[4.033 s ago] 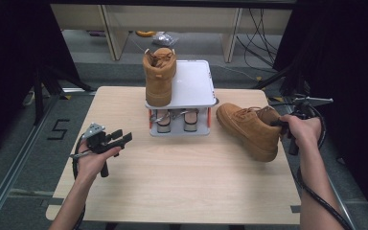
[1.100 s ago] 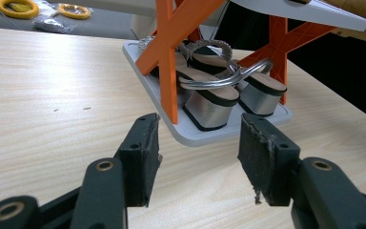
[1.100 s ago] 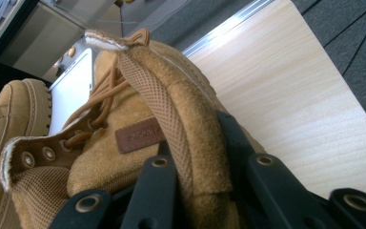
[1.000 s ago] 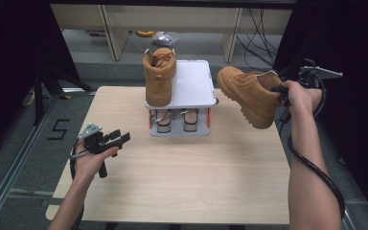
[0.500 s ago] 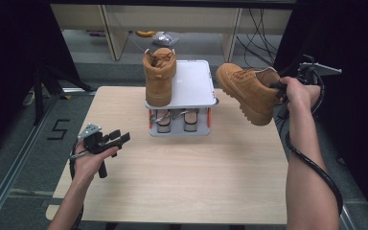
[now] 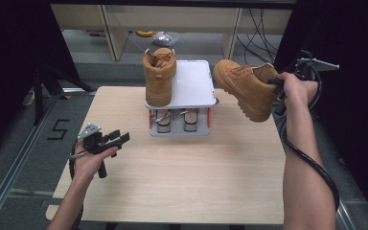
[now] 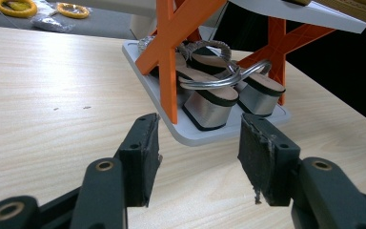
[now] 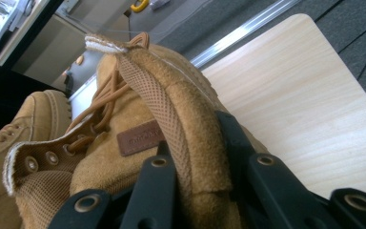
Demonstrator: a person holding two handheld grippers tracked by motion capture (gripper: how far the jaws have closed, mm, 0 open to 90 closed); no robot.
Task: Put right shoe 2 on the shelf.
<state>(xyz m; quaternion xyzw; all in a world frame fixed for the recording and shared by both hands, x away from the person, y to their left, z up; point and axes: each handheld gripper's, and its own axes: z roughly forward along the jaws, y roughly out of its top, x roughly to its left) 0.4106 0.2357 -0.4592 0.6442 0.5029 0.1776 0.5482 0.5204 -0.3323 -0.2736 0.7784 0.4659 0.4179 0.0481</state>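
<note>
A tan suede boot point(image 6: 245, 88) hangs tilted in the air to the right of the white shoe rack point(image 6: 191, 82), its toe near the top shelf's right edge. My right gripper point(image 6: 277, 86) is shut on the boot's heel collar point(image 8: 190, 157), one jaw inside the opening and one outside. A second tan boot point(image 6: 158, 76) stands upright on the left half of the rack's top shelf. My left gripper point(image 6: 120, 138) hovers open over the table's left side; in the left gripper view its empty jaws point(image 7: 198, 157) point at the rack's lower shelf.
Two silver-heeled sandals point(image 7: 209, 98) sit on the rack's lower shelf between orange cross supports point(image 7: 171, 43). The wooden table point(image 6: 182, 182) is bare in front. Yellow rings point(image 7: 14, 6) lie on the floor beyond the table. Shelving and cables stand behind.
The right hand lifted the boot off the table's right side and carried it up and left, toward the rack's top shelf. The left gripper stayed put.
</note>
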